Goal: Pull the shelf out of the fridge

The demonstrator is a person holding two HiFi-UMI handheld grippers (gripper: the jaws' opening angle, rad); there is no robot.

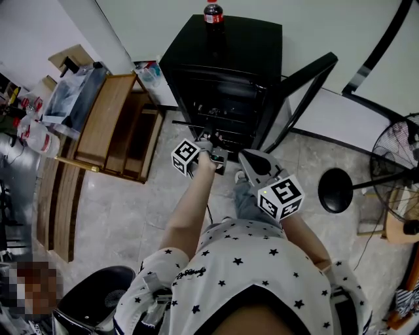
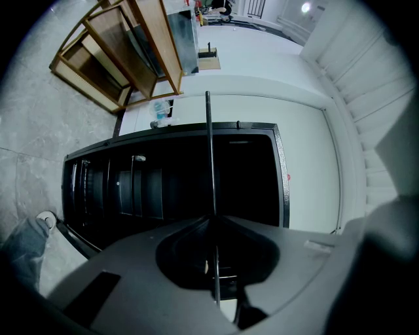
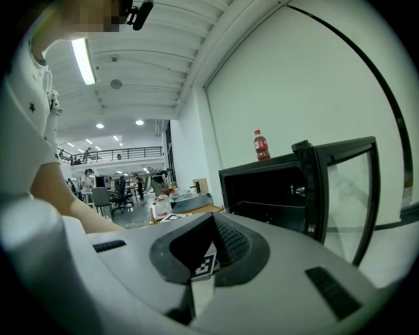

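A black mini fridge (image 1: pixel 222 59) stands against the wall with its glass door (image 1: pixel 298 85) swung open to the right and a cola bottle (image 1: pixel 213 13) on top. A thin wire shelf (image 1: pixel 208 122) sticks out of its dark inside. My left gripper (image 1: pixel 213 141) is at the fridge's mouth, shut on the shelf's front wire (image 2: pixel 209 157), which runs straight between the jaws (image 2: pixel 213 219). My right gripper (image 1: pixel 252 160) hangs back beside it, shut and holding nothing (image 3: pixel 211 217). From there the fridge (image 3: pixel 275 190) and bottle (image 3: pixel 261 145) show ahead to the right.
A wooden rack (image 1: pixel 114 124) lies on the floor left of the fridge. A standing fan (image 1: pixel 396 163) and a round black base (image 1: pixel 335 190) are at the right. A black round object (image 1: pixel 98 301) sits on the floor at lower left.
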